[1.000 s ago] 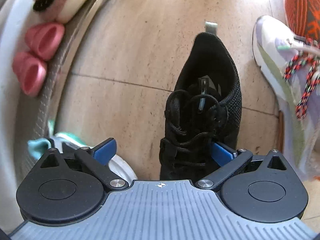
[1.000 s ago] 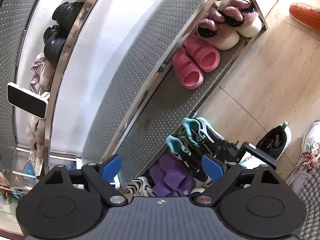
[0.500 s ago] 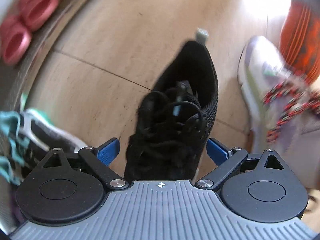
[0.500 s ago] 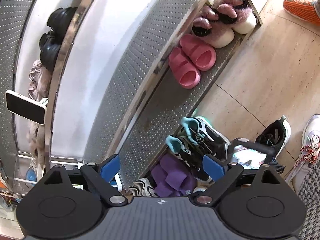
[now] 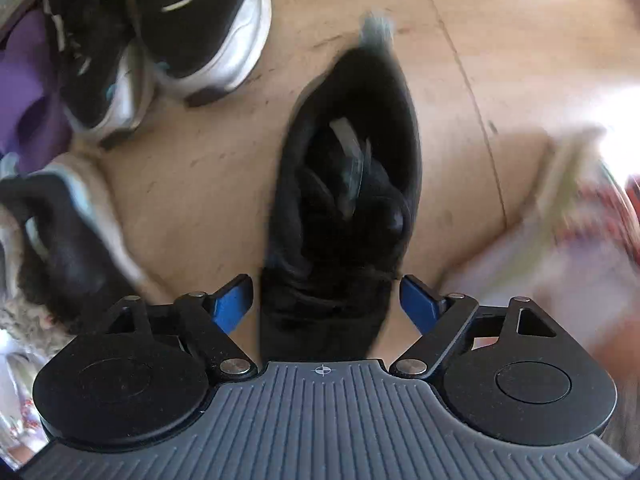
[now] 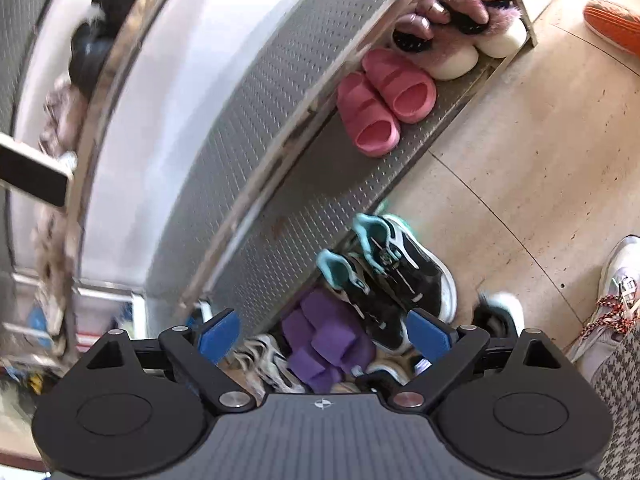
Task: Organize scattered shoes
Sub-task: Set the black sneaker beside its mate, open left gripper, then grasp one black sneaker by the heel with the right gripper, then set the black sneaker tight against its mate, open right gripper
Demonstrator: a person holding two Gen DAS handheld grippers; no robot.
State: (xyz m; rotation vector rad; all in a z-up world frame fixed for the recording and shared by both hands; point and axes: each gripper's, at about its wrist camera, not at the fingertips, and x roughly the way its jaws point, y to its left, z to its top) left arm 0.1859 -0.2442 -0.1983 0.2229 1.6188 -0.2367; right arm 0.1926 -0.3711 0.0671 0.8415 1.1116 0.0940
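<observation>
A black mesh sneaker [image 5: 344, 184] lies between the blue fingers of my left gripper [image 5: 326, 300], heel pointing away. The jaws stand wide on either side of its toe end, with a gap at each pad, so the gripper reads as open. The view is motion-blurred. My right gripper [image 6: 324, 330] is open and empty above the shoe rack [image 6: 280, 100]. In the right wrist view the heel of the black sneaker [image 6: 500, 312] peeks out beside the right finger.
A black-and-teal sneaker pair [image 6: 384, 272] [image 5: 160, 32] and purple slippers [image 6: 324, 340] sit at the rack's low end. Pink slides [image 6: 380, 104] and fluffy slippers [image 6: 460, 36] fill the lower shelf. A white sneaker [image 6: 616, 300] and an orange shoe [image 6: 612, 24] lie on the tile floor.
The left gripper and the black sneaker have swung left toward the rack's low end; the black-and-teal pair now fills its upper left. The right gripper has stayed nearly in place.
</observation>
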